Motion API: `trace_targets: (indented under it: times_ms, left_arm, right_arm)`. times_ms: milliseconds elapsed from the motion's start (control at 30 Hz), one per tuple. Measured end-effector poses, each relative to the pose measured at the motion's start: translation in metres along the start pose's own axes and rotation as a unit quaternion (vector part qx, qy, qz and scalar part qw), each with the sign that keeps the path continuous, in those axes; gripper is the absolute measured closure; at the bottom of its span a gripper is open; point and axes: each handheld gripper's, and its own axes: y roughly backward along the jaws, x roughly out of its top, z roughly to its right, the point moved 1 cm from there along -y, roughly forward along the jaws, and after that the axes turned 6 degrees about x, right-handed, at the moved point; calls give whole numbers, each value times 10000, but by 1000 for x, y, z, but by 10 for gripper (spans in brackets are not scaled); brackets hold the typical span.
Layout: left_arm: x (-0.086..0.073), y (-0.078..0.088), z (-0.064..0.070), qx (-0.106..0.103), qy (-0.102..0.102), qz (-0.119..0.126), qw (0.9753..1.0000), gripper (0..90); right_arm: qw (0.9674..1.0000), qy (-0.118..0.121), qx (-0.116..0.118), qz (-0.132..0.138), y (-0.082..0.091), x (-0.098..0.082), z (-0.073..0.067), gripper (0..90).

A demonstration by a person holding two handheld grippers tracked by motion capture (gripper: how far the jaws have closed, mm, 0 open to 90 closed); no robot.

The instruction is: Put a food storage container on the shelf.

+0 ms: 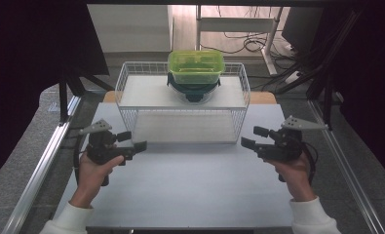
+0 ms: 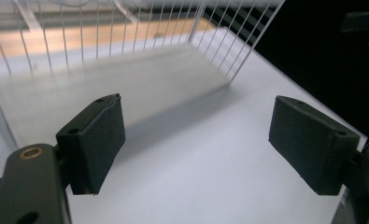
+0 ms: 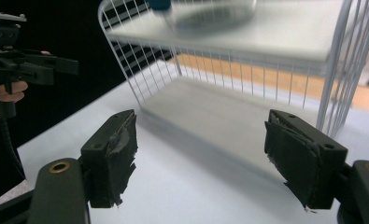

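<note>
A white wire rack (image 1: 126,83) stands at the back of the white table (image 1: 190,185). On its top shelf a green lidded container (image 1: 196,66) sits on a dark teal container (image 1: 194,88). The space under the shelf holds nothing. My left gripper (image 1: 131,141) hovers in front of the rack's left corner, open, with only bare table between its jaws (image 2: 196,130). In front of the rack's right corner my right gripper (image 1: 254,137) is open too, its worn pads (image 3: 112,154) wide apart around nothing (image 3: 201,144). The left gripper (image 3: 32,65) appears at the right gripper view's left edge.
Metal rails (image 1: 44,161) run along both sides of the table. Black curtains hang left and right. Behind the rack lie a wooden strip (image 1: 263,97), floor cables (image 1: 253,44) and a white frame (image 1: 239,24). Open table surface lies between my hands.
</note>
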Motion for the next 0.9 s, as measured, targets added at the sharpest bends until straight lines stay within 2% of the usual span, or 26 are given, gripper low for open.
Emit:
trace_targets:
  times_ms: [100,200,300,433,567,900]
  left_arm:
    - [-18,-8,-3,-57,71,-108,9999,181]
    - [-34,-17,-5,-120,149,-256,9995,184]
    - [-46,-22,-7,28,118,-439,9990,191]
    - [-55,-25,-9,102,172,-512,9985,192]
    - [-58,-26,-8,133,151,-549,9983,200]
    - [-60,-31,-11,176,109,-647,9977,192]
  right_arm:
    - [9997,-118,-66,-192,-10,-29,6,249]
    - [9990,-169,-126,-398,-19,-50,9,249]
    - [9982,-86,-239,-543,-25,-67,11,249]
    - [9975,-104,-303,-637,-30,-83,12,249]
    - [9958,-59,-368,-838,-34,-90,14,249]
    - [9967,-113,-343,-726,-31,-89,15,248]
